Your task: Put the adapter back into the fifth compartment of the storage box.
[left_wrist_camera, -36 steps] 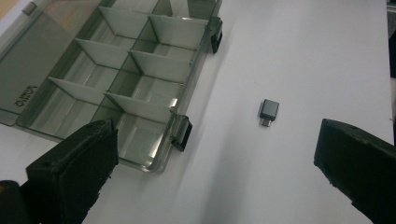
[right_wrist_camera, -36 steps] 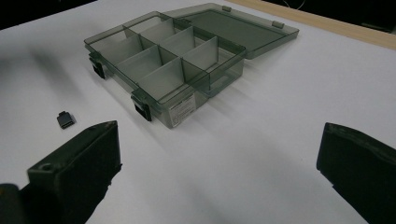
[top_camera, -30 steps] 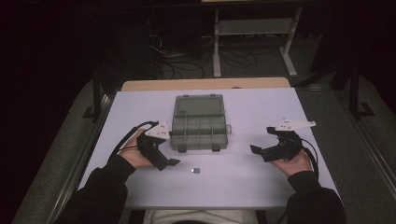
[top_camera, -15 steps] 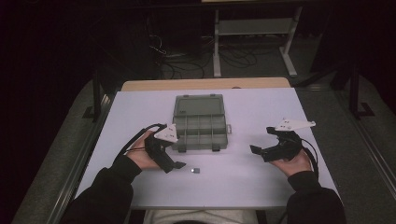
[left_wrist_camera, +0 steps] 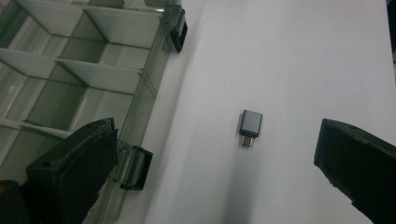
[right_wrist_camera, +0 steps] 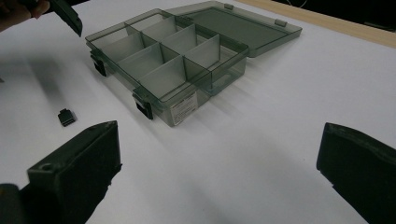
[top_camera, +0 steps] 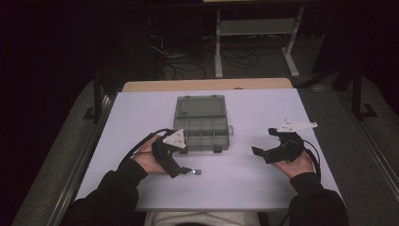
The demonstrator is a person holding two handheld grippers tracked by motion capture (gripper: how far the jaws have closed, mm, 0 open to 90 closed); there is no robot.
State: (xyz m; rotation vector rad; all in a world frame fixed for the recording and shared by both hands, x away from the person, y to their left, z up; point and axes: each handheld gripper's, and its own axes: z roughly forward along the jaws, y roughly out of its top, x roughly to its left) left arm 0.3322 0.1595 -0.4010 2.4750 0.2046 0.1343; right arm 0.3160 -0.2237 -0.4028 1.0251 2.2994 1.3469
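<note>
High view: the open compartment box (top_camera: 201,123) sits mid-table with its lid folded flat behind it. Just in front of its near left corner lies a small USB-C adapter (top_camera: 198,172), alone on the white table (top_camera: 263,188). The left gripper (top_camera: 181,170) hovers right beside the adapter on its left, jaws spread. The right gripper (top_camera: 263,153) hangs well to the right of the box, also spread and holding nothing.

Left gripper view: the adapter (left_wrist_camera: 250,127) lies flat between the two black jaws, nearer the right one, plug end pointing toward the camera, with the box's front wall and latches (left_wrist_camera: 140,163) at the left. The left jaw overlaps the box rim here. My worry is that closing from this pose could catch the latch or wall rather than the adapter, or pinch the adapter off-centre so it flips or skids away on the smooth top. Such a small, low piece may also slip under the jaw tips if they close too high.

Right gripper view: the adapter (right_wrist_camera: 66,116) rests in front of the box (right_wrist_camera: 177,60), left of its nearest latch. The compartments look empty, and their dividers stand close together, so a careless drop could land in the wrong cell.
</note>
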